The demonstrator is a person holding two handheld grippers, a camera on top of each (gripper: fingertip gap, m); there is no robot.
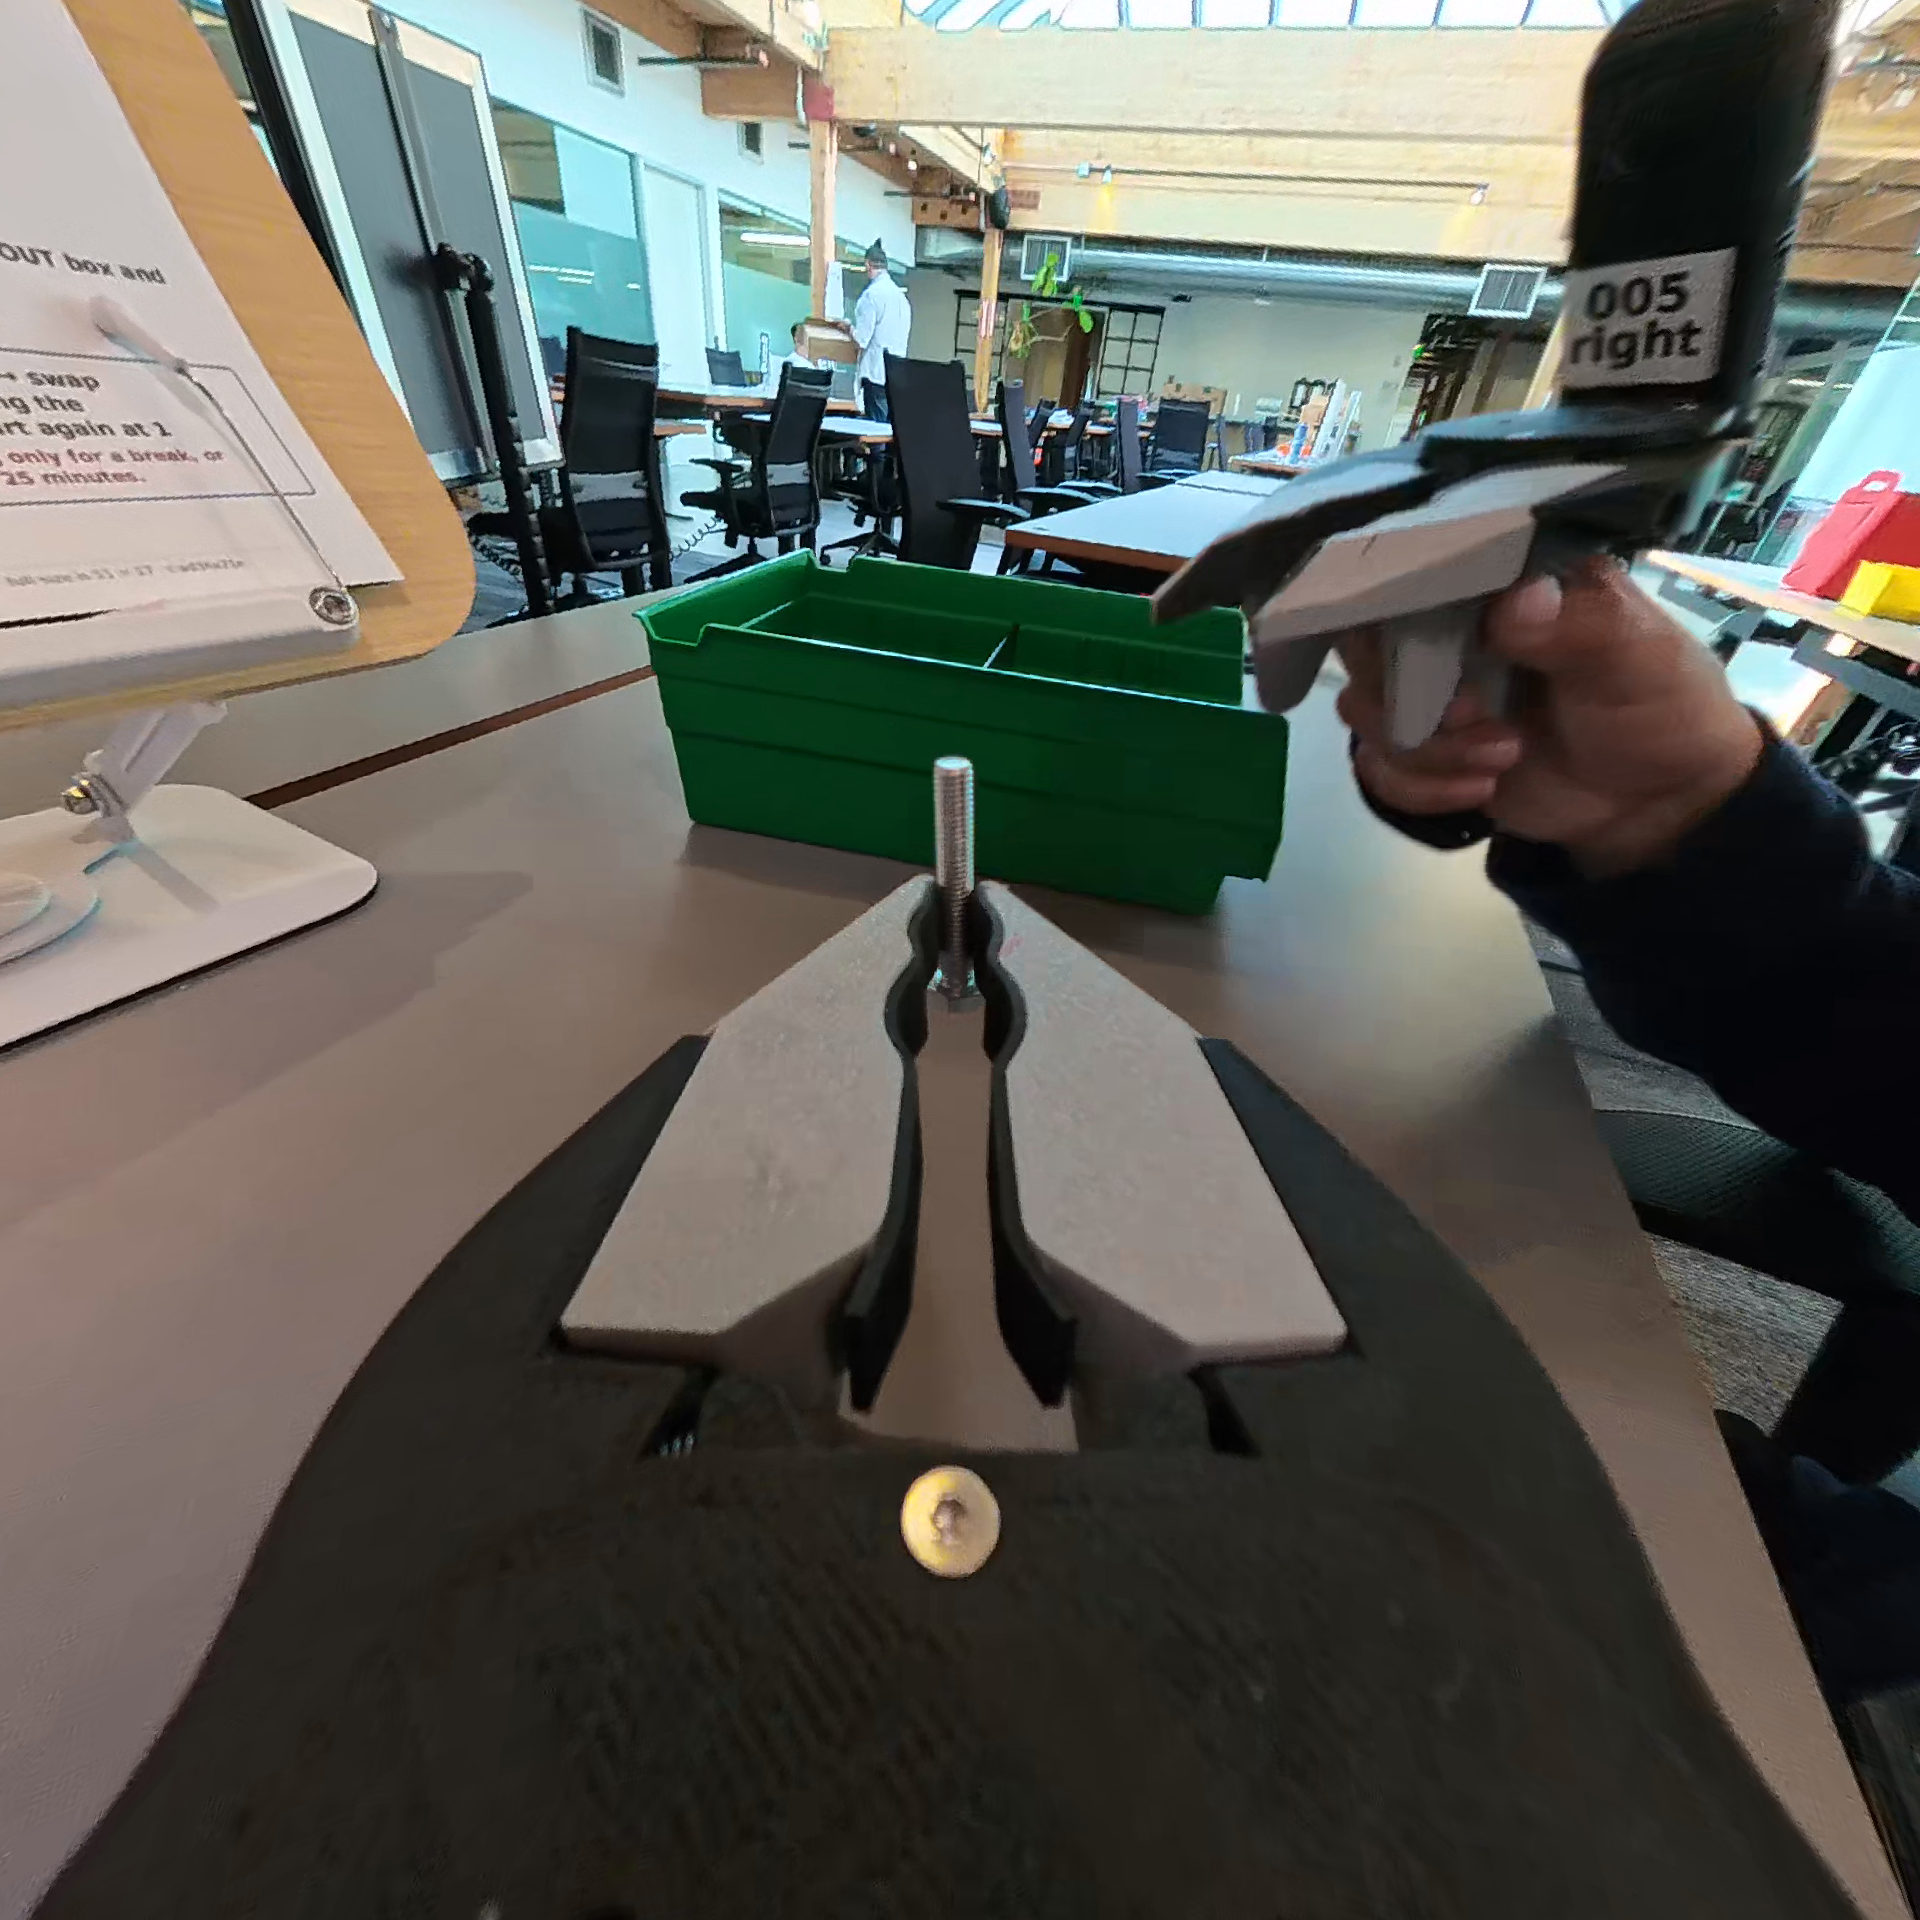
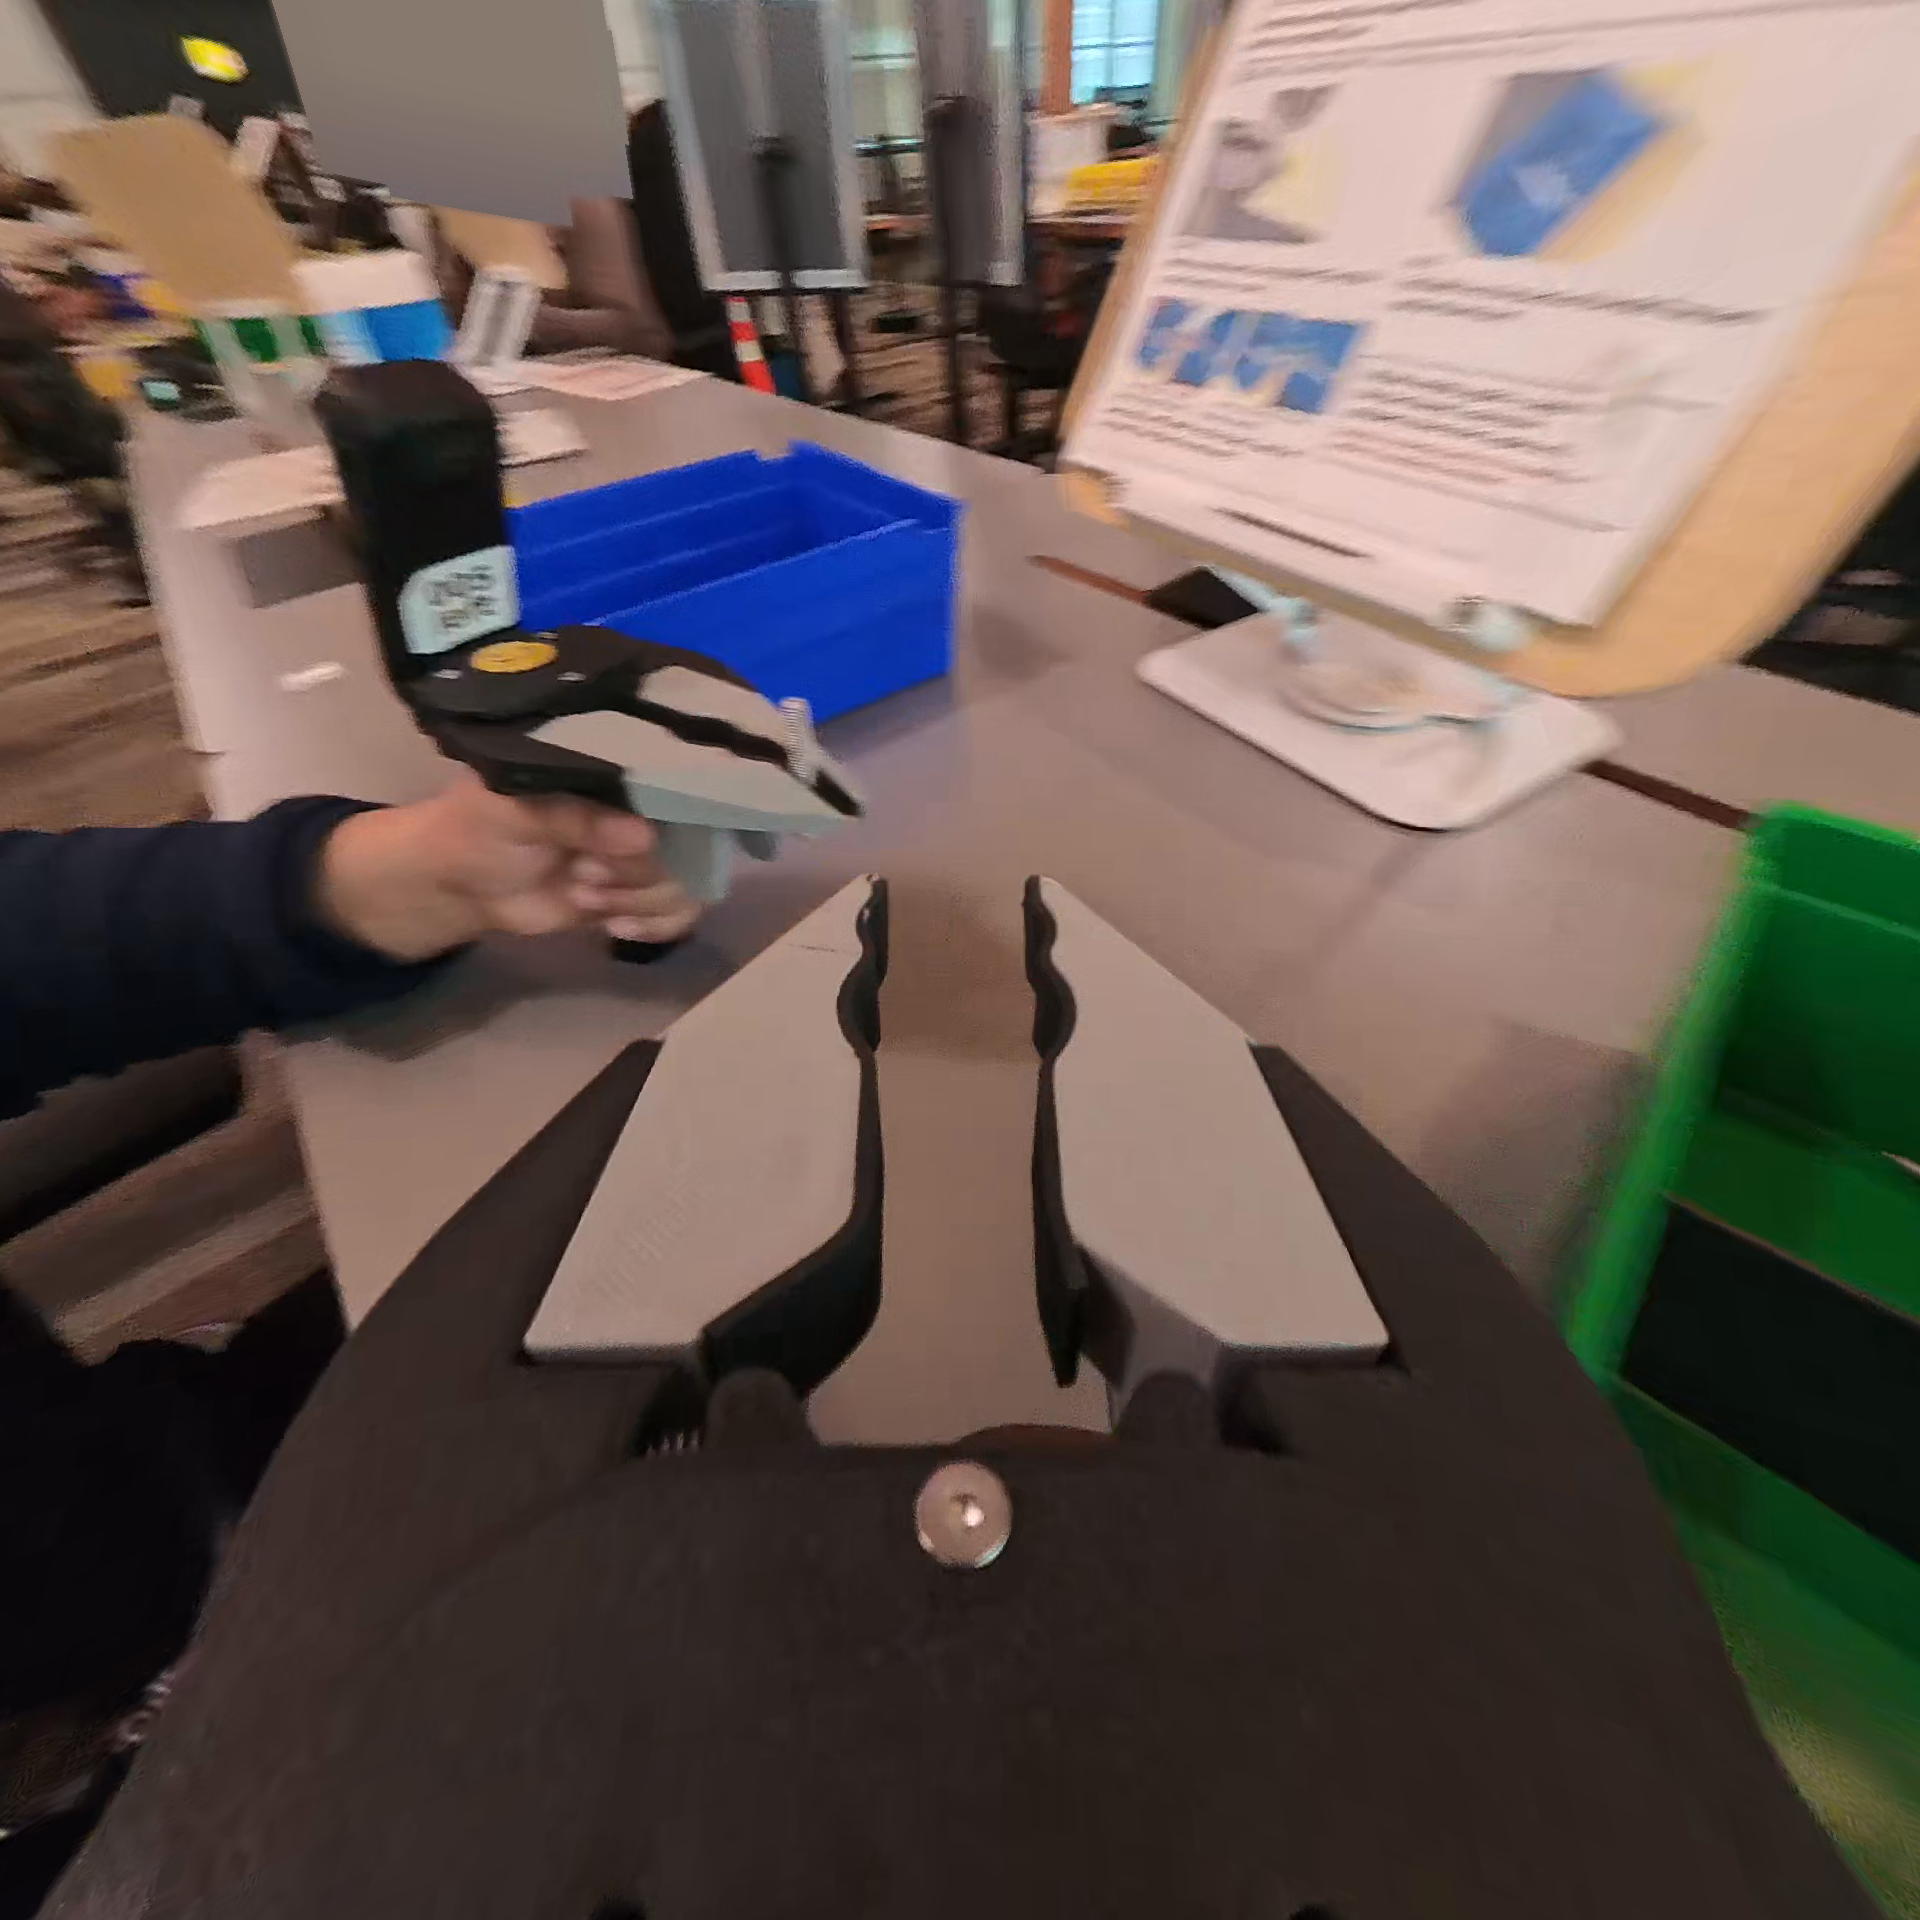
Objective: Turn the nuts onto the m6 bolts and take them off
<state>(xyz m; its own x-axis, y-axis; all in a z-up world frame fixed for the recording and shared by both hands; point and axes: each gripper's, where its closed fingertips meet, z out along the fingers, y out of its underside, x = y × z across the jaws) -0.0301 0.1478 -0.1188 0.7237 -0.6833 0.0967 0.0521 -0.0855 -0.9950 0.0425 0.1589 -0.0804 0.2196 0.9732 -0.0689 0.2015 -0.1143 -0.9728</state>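
My left gripper [image 1: 952,914] is shut on a silver bolt [image 1: 953,821] that stands upright, thread up, head down between the fingers; no nut shows on its thread. The same gripper and bolt [image 2: 797,732] show in the right wrist view, held in a hand at the left. My right gripper [image 2: 956,894] is open and empty above the grey table [image 2: 1299,914]. In the left wrist view it [image 1: 1205,592] hovers at upper right, over the green bin [image 1: 966,748].
The green bin, with divided compartments, also shows at the right edge of the right wrist view [image 2: 1787,1195]. A blue bin [image 2: 748,582] sits farther back. A white stand with an instruction board [image 1: 156,520] is at the left, also in the right wrist view [image 2: 1455,364]. Office chairs and desks lie beyond. The left gripper's tips are roughly 10 cm from the right gripper's.
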